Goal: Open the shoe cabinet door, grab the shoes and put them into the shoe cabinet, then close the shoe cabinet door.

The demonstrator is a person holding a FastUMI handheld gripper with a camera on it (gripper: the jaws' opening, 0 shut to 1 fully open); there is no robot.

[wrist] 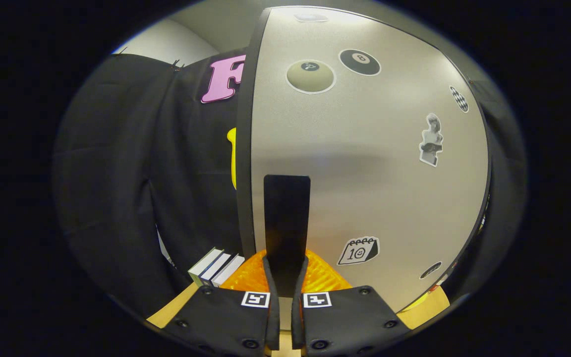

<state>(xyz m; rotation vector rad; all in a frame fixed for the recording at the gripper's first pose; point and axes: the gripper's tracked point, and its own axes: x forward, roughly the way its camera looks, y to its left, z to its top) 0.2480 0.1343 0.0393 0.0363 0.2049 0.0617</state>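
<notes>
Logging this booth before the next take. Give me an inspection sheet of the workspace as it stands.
Surface: a tan tabletop shows at both lower corners of the cabinet.
Job's things: the grey cabinet door stands right ahead, with stickers on it; its black handle rises upright between the fingers. Shoes: nothing seen.
Clutter: a few books stand beside the cabinet's dark edge.
Grippers: the gripper has its fingers closed on the handle, one on each side.
Cables: nothing seen.
Surroundings: the black cloth wall hangs beyond the books; a pale wall shows above it.
</notes>
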